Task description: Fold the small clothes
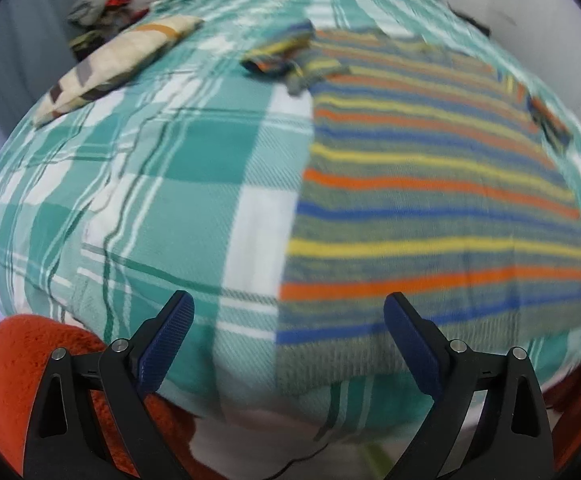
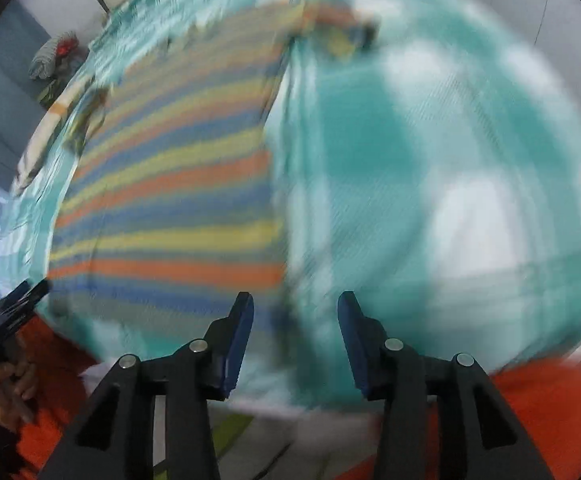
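Both grippers, left (image 1: 288,338) and right (image 2: 295,340), hang wide-jawed and empty at the bed's (image 1: 194,152) near edge. Striped knit top (image 1: 430,200) lies flat right of centre; pillow (image 1: 118,64) upper left.

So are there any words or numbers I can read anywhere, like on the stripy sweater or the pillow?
None: no readable words, numbers or labels show in either view.
Striped knitted sweater in orange, yellow and blue: only stripes, no tag visible.
Cream patterned pillow: shapes, no letters.
Teal-and-white checked bedsheet: just checks.
Right wrist view is too blurred to read anything.
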Tool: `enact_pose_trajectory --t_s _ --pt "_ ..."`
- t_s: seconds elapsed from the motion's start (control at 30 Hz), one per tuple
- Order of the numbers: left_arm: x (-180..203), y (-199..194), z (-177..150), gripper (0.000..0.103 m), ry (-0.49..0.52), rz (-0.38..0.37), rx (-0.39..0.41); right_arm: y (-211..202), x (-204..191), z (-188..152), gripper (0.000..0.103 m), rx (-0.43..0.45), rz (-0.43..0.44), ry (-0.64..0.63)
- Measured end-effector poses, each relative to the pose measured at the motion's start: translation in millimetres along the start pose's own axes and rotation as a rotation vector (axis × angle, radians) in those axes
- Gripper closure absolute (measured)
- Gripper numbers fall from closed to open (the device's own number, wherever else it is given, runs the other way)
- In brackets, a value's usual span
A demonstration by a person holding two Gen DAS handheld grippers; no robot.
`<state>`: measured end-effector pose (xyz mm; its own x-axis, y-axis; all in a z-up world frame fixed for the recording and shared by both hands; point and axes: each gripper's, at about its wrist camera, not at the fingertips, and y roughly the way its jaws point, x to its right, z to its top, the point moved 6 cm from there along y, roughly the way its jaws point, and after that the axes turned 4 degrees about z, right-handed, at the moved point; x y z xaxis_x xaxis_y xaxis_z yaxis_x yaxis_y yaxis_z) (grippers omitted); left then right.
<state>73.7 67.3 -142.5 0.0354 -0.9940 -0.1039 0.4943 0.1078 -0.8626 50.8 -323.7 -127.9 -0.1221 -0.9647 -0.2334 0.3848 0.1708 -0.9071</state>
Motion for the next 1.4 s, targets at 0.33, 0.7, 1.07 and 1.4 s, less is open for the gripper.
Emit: enact_pose_trajectory --t_s 0.33,0.7,1.07,1.4 --pt "-11 17 4 0.006 -0.044 0.040 -0.013 53 -3 168 0.059 0.163 -0.132 -0.456" --pt "-13 21 -1 0.006 -0.042 0.071 -0.034 65 93 213 0.097 0.187 0.052 -0.126" --pt "0 19 0 0.006 0.019 0.094 -0.020 37 244 173 0.097 0.307 0.378 0.697" --pt "4 24 -1 0.006 0.039 0.111 -0.027 51 247 188 0.066 0.301 0.353 0.659"
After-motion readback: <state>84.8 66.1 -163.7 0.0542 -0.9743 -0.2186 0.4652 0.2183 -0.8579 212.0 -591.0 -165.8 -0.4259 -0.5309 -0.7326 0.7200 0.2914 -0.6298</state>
